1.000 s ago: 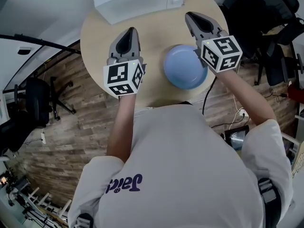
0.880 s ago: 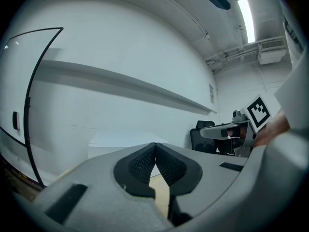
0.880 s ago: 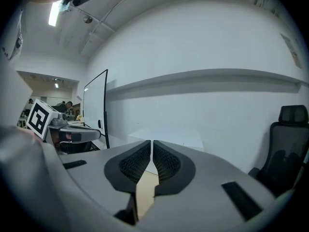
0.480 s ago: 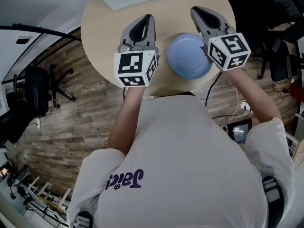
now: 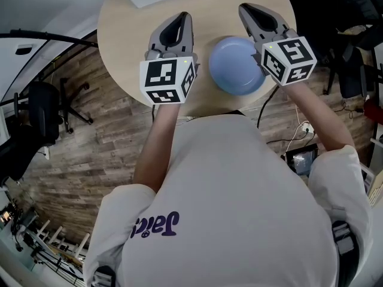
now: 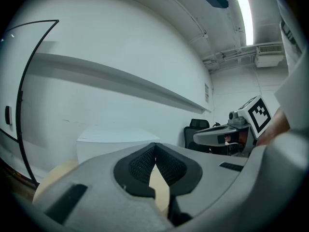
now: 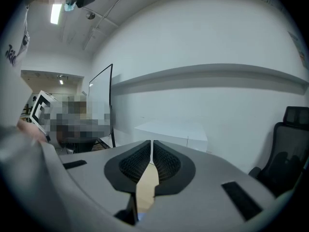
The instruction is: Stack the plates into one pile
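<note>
Head view shows the left tongs (image 5: 182, 17) and the right tongs (image 5: 245, 8) over the round bench (image 5: 128, 40), both closed and empty. A blue plate (image 5: 234, 67) lies between them.

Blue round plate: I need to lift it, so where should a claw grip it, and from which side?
Probably its rim on the right, nearest the right claw. The blue round plate lies flat on the round wooden table, so only the thin edge offers a pinch: come in low from the right, one jaw above, one below. That claw is shut, so open it first.
</note>
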